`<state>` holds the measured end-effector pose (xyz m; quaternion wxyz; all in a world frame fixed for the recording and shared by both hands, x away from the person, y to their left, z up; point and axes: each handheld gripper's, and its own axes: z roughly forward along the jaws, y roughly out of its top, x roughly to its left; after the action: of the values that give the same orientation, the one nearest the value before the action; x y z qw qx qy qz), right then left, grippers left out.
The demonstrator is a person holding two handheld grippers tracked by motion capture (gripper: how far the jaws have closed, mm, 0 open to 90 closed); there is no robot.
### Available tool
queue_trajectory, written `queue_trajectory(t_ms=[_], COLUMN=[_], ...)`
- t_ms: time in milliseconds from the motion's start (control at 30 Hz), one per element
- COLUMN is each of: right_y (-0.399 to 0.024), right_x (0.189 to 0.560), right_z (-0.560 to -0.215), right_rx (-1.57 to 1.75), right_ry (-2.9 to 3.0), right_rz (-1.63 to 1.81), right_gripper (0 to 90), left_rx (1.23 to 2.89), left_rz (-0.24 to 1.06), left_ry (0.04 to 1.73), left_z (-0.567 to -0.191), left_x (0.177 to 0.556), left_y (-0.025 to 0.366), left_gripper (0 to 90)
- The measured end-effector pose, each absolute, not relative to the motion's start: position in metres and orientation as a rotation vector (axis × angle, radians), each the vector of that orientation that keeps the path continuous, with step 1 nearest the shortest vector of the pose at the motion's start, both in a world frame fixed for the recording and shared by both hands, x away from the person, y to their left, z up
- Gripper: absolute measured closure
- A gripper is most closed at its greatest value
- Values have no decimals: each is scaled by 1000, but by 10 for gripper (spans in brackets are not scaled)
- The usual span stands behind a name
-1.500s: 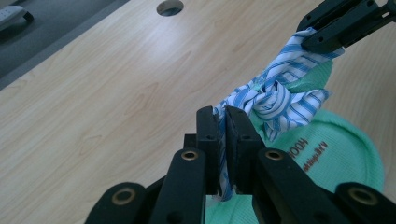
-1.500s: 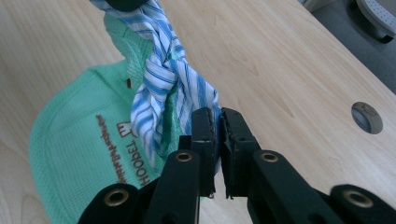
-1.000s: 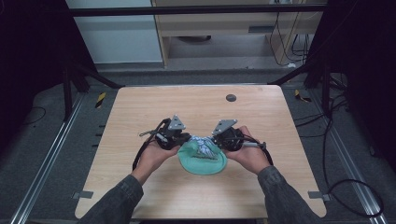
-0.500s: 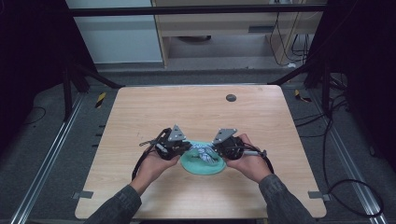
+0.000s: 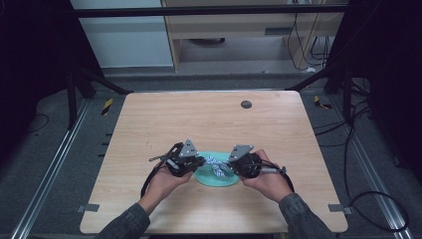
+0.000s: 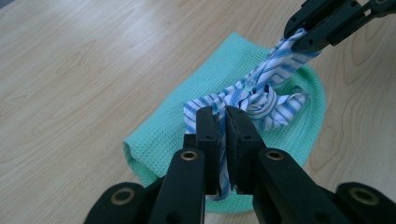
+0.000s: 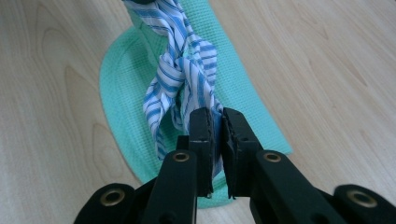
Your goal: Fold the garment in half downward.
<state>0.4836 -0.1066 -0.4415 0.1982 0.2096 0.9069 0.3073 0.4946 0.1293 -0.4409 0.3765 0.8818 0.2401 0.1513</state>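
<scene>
A blue-and-white striped cloth (image 5: 217, 166), knotted in its middle, stretches between my two grippers above a folded mint-green towel (image 5: 205, 176) near the table's front edge. My left gripper (image 5: 201, 162) is shut on one end of the striped cloth (image 6: 261, 100); its jaws pinch the fabric. My right gripper (image 5: 230, 166) is shut on the other end of the striped cloth (image 7: 182, 79). In the left gripper view the right gripper (image 6: 299, 39) shows at the top right, clamping the cloth. The green towel (image 6: 205, 93) lies flat on the wood beneath the knot, and its curved edge (image 7: 126, 70) shows in the right gripper view.
The light wooden table (image 5: 209, 119) has a small dark round hole (image 5: 246, 104) at its far right. Cables trail from both grippers toward the front. Dark floor, rails and black frame posts surround the table.
Both hands have come toward the table's front edge and lower, carrying the striped cloth with them. The knot now sits close over the green towel.
</scene>
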Motion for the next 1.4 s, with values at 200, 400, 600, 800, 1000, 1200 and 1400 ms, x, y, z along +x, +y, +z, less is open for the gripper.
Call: queue_trajectory(t_ms=[200,400,600,800,1000,1200,1400], right_y=[-108,-106,-105,-106,-107,-108,-108], right_x=[479,476,474,471,465,462,459], right_z=[-444,-446,-445,-447,-451,-458,-462], right_rx=[593,597,578,585,590,598,612], right_ry=[2546,2558,2568,2588,2599,2607,2602], right_rz=[865,871,876,872,875,872,871], right_gripper=[812,781,756,726,691,659,661], left_rx=[2258,2276,2280,2265,2259,2250,2257], left_rz=[379,372,368,380,368,359,354], left_ry=[602,591,585,600,602,598,591], left_z=[-442,-443,-446,-449,-455,-457,-460], left_x=[490,487,484,482,476,472,469], left_y=[129,128,129,131,134,136,139], left_gripper=[843,841,842,843,845,844,845])
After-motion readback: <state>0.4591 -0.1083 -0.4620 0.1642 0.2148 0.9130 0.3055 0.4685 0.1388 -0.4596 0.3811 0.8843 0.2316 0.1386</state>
